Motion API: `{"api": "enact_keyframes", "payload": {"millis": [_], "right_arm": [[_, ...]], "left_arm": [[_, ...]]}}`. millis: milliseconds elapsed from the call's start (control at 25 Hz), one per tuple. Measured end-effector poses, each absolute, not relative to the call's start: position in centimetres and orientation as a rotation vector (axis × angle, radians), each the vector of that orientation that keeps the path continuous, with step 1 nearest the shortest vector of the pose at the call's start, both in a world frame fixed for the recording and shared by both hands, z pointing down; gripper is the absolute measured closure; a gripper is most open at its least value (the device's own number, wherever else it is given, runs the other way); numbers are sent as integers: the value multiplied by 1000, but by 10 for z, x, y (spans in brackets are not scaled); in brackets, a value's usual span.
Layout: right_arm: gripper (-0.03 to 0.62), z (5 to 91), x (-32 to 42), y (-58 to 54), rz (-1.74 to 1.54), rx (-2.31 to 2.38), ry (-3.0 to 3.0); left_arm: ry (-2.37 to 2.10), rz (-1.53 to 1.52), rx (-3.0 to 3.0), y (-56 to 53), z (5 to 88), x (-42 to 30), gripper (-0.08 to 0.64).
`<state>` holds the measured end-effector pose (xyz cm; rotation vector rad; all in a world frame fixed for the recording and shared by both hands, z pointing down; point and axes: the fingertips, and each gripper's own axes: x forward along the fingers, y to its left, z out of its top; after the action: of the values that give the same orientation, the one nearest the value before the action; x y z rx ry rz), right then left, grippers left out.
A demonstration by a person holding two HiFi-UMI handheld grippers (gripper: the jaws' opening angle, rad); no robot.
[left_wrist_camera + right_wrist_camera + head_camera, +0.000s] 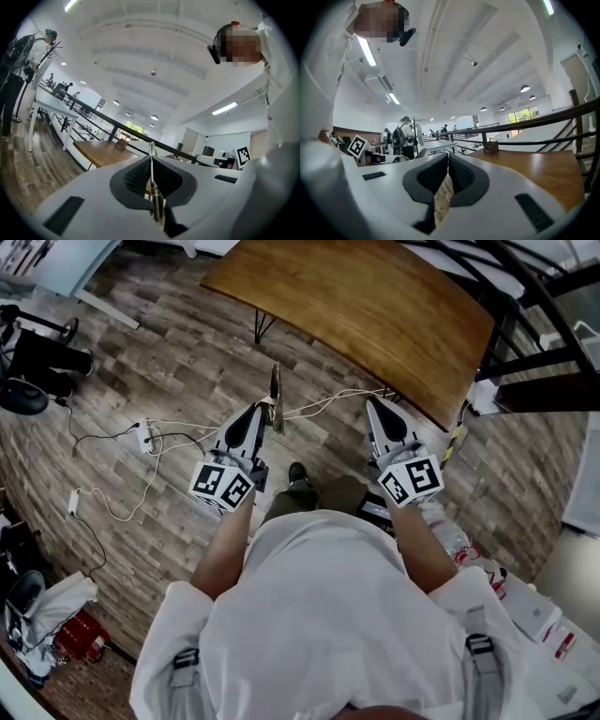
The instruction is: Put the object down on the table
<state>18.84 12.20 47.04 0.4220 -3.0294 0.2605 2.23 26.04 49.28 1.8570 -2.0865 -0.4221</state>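
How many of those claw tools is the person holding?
2. The left gripper, at the head view's left, is shut on a thin metal piece; the right gripper, at its right, is shut and empty.

Left gripper and right gripper held forward, closed.

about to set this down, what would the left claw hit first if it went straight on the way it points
Probably the wooden table, whose near edge lies ahead of the left claw and its thin metal piece; height is unclear.
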Motion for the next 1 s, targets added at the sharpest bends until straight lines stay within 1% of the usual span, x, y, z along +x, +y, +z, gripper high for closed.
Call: {"api": "enact_keyframes", "payload": {"millis": [280,480,720,1000], "right_arm": [[566,482,158,71,286,430,-3006],[566,492,117,18,318,413,-3014],[566,483,70,-71,308,393,-3040],[566,477,45,-163,334,422,-3058]], "left_arm": [[-2078,-426,1847,210,491,-17,540],[-2102,-416,1807,165,498,-57,540],[-2103,-385,1823,81,491,-101,540],[-2071,-373,1861,-17,468,-131,540]]}}
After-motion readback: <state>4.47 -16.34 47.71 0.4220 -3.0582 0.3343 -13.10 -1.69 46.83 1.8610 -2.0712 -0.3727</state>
